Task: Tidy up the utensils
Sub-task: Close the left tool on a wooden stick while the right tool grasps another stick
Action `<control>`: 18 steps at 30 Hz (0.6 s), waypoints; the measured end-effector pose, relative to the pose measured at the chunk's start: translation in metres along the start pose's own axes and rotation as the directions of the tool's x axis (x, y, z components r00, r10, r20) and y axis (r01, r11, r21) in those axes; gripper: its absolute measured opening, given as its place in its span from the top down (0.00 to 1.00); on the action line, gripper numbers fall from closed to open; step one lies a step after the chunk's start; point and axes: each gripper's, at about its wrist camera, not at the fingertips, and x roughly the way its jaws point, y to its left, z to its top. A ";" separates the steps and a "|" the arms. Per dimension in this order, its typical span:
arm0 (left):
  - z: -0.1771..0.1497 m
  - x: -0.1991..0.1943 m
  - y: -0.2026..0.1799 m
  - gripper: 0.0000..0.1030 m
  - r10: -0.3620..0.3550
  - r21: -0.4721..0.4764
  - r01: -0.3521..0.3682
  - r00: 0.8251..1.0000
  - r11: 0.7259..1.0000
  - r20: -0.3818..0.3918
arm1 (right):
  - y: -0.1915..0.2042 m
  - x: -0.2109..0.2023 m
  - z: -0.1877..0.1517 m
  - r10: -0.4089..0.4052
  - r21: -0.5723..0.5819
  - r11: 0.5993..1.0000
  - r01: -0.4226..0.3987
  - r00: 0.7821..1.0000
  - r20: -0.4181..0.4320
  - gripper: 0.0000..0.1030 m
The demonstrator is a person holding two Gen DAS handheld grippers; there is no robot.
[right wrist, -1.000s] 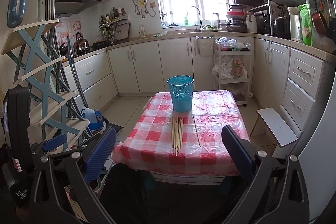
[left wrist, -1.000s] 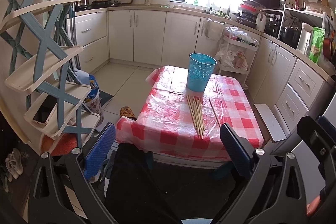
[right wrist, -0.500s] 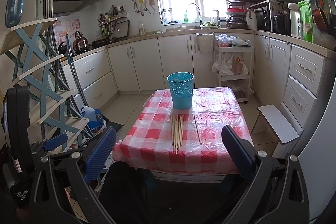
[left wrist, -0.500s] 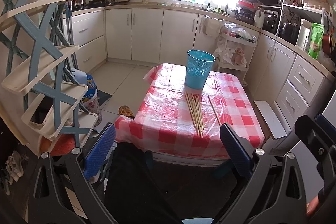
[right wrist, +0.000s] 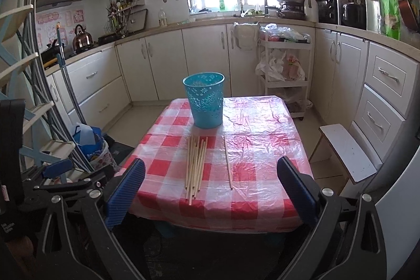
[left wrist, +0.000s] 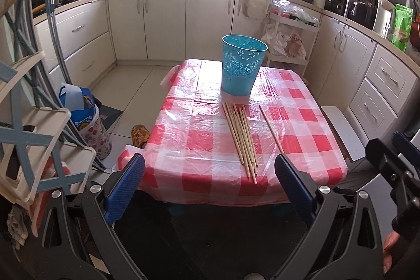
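Both grippers wide apart, empty, short of table: left gripper, right gripper. Chopsticks lie lengthwise toward blue bin, prob. for easy end pickup.

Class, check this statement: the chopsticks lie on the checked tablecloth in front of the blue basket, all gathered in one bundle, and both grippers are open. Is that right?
Not quite. The chopsticks are not all in one bundle: a single chopstick lies apart, to the right of the bundle, as the right wrist view shows. The rest holds: they lie on the checked tablecloth in front of the blue basket, and the left gripper and right gripper are open.
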 end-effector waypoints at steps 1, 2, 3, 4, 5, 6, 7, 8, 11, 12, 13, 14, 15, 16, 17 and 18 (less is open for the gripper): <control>0.004 0.013 -0.001 0.11 -0.001 -0.003 0.001 1.000 1.000 -0.011 | -0.004 0.016 0.001 0.010 0.009 1.000 -0.010 1.000 -0.022 0.06; 0.009 0.029 -0.004 0.11 -0.008 -0.008 0.007 1.000 1.000 -0.026 | -0.009 0.031 0.003 0.018 0.004 1.000 -0.018 0.999 -0.038 0.06; 0.014 0.042 -0.006 0.12 -0.007 -0.011 0.006 0.999 1.000 -0.036 | -0.015 0.046 0.006 0.015 -0.015 1.000 -0.016 0.999 -0.036 0.06; 0.018 0.056 -0.008 0.13 -0.004 -0.014 0.003 0.999 1.000 -0.046 | -0.018 0.062 0.009 0.013 -0.025 1.000 -0.015 0.999 -0.052 0.06; 0.021 0.073 -0.009 0.13 -0.007 -0.018 0.006 0.998 1.000 -0.061 | -0.022 0.080 0.011 0.012 -0.039 0.999 -0.015 0.998 -0.067 0.07; 0.025 0.087 -0.010 0.14 -0.015 -0.023 0.013 0.997 1.000 -0.081 | -0.025 0.099 0.013 0.020 -0.043 0.999 -0.024 0.996 -0.090 0.08; 0.028 0.106 -0.011 0.14 -0.031 -0.037 0.027 0.994 0.999 -0.105 | -0.027 0.118 0.014 0.020 -0.053 0.998 -0.027 0.993 -0.113 0.10; 0.032 0.123 -0.012 0.14 -0.036 -0.050 0.030 0.992 0.998 -0.123 | -0.027 0.138 0.012 0.028 -0.057 0.998 -0.036 0.990 -0.139 0.19; 0.041 0.165 -0.015 0.16 -0.006 -0.046 -0.001 0.989 0.999 -0.151 | -0.028 0.195 0.011 0.049 -0.056 0.996 -0.064 0.972 -0.231 0.36; 0.044 0.181 -0.016 0.16 0.005 -0.043 -0.013 0.986 0.999 -0.164 | -0.027 0.210 0.010 0.062 -0.051 0.996 -0.077 0.966 -0.251 0.42; 0.046 0.195 -0.015 0.16 0.011 -0.046 -0.020 0.984 0.999 -0.175 | -0.026 0.224 0.010 0.061 -0.057 0.995 -0.079 0.964 -0.259 0.43; 0.047 0.204 -0.013 0.16 0.018 -0.047 -0.027 0.983 0.999 -0.185 | -0.025 0.236 0.011 0.057 -0.067 0.995 -0.077 0.962 -0.266 0.43; 0.049 0.217 -0.012 0.16 0.028 -0.044 -0.037 0.981 0.998 -0.193 | -0.028 0.245 0.018 0.035 -0.095 0.994 -0.061 0.966 -0.258 0.44; 0.050 0.227 -0.012 0.16 0.036 -0.043 -0.045 0.978 0.998 -0.204 | -0.027 0.254 0.018 0.037 -0.096 0.993 -0.065 0.962 -0.269 0.45; 0.051 0.239 -0.014 0.16 0.039 -0.042 -0.050 0.975 0.998 -0.221 | -0.026 0.263 0.018 0.036 -0.097 0.993 -0.065 0.959 -0.280 0.45; 0.052 0.247 -0.015 0.16 0.043 -0.040 -0.054 0.972 0.998 -0.230 | -0.027 0.270 0.022 0.023 -0.106 0.993 -0.055 0.959 -0.281 0.45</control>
